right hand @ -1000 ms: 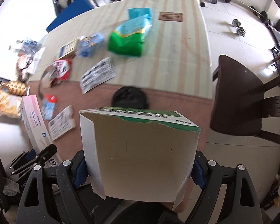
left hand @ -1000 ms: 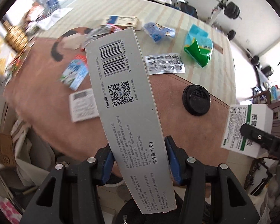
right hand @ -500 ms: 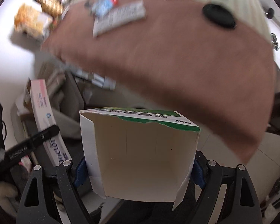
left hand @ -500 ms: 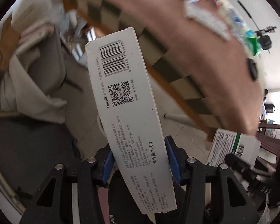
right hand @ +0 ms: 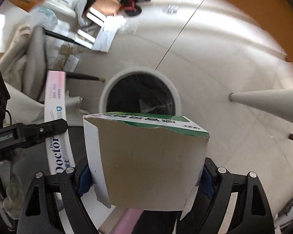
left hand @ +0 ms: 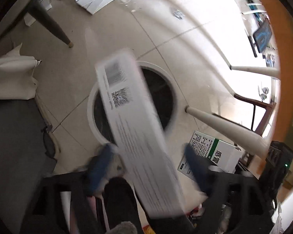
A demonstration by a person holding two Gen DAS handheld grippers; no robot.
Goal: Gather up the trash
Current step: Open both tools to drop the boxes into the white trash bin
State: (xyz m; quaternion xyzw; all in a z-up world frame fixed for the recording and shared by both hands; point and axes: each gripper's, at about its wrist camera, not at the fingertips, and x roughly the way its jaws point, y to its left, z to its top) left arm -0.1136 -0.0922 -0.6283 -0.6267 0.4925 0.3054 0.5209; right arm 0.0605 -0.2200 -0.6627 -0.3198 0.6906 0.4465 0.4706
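Blurring past spread left gripper fingers, a barcoded toothpaste box is seen over the bin, while "Doctor" at nine o'clock is legible only beside the right gripper, clamped on a green-edged carton.

open bin mouth below, bare floor around, table leg just right
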